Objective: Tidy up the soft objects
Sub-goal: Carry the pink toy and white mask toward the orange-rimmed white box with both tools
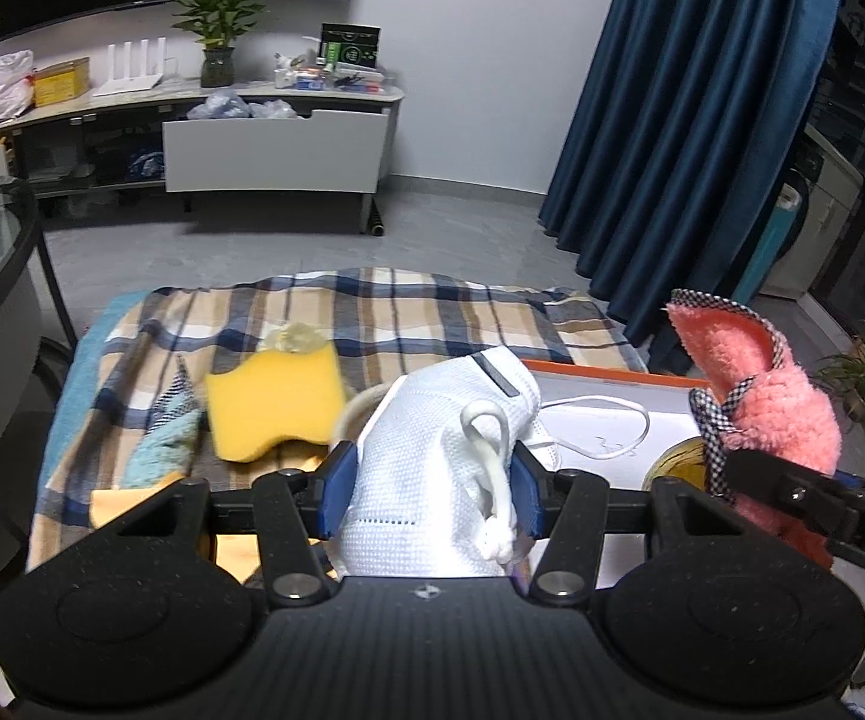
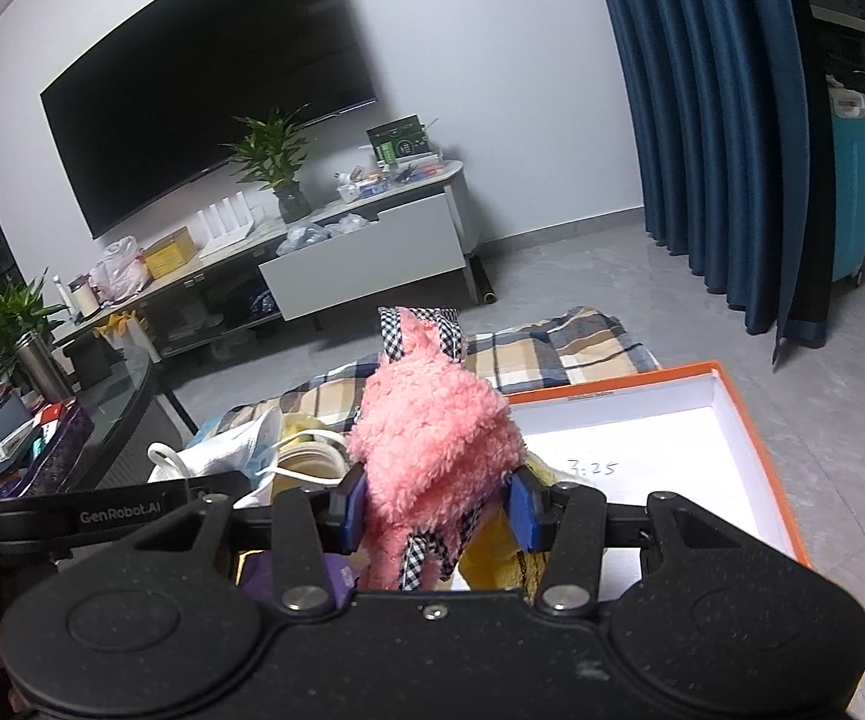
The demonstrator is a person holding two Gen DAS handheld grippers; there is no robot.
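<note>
My left gripper [image 1: 429, 489] is shut on a white face mask [image 1: 432, 450] with white ear loops, held above the plaid blanket [image 1: 372, 312]. My right gripper [image 2: 435, 501] is shut on a fluffy pink cloth [image 2: 432, 438] with checkered trim, held over the left end of the orange-rimmed white box [image 2: 756, 414]. The pink cloth also shows at the right of the left wrist view [image 1: 768, 414]. The box [image 1: 612, 414] lies just right of the mask. A yellow sponge [image 1: 273, 405] and a blue-striped cloth [image 1: 162, 450] lie on the blanket.
A glass round table [image 2: 90, 420] with clutter stands at the left. A TV cabinet [image 1: 276, 144] with an open white drawer is across the grey floor. Blue curtains [image 1: 702, 120] hang at the right. A yellow soft item [image 2: 492, 558] lies under the pink cloth in the box.
</note>
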